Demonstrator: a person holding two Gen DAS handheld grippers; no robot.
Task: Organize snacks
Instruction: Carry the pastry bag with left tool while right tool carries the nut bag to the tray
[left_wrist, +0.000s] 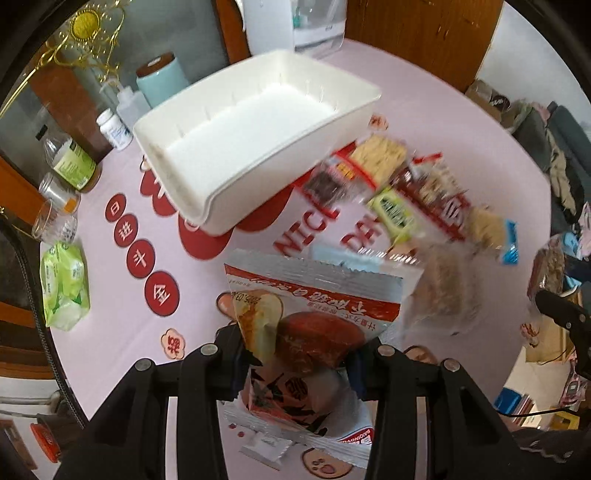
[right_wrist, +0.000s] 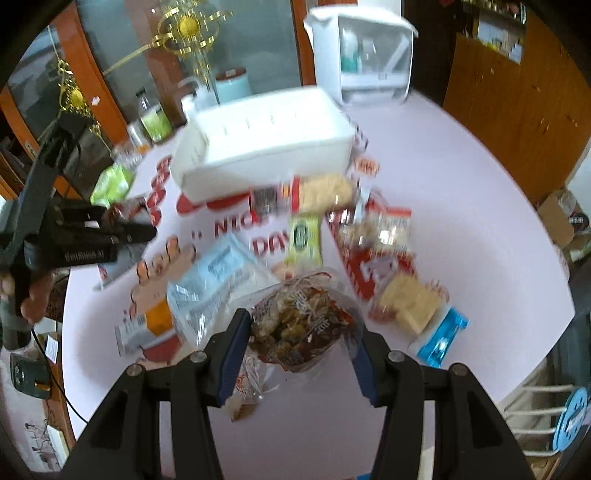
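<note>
Left gripper (left_wrist: 299, 354) is pinching a red-and-silver bread packet (left_wrist: 314, 306) between its fingers, tilting it up above the counter (left_wrist: 110, 332) just in front of the white bin (left_wrist: 255, 129). Right gripper (right_wrist: 301, 343) is clamping a clear snack bag (right_wrist: 299, 325), hovering nearer than the bin beside the loose snacks (right_wrist: 369, 221).

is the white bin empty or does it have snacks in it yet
Empty. The left wrist view looks down into the white bin and shows only its bare white floor; the snack packets lie on the table beside it.
</note>
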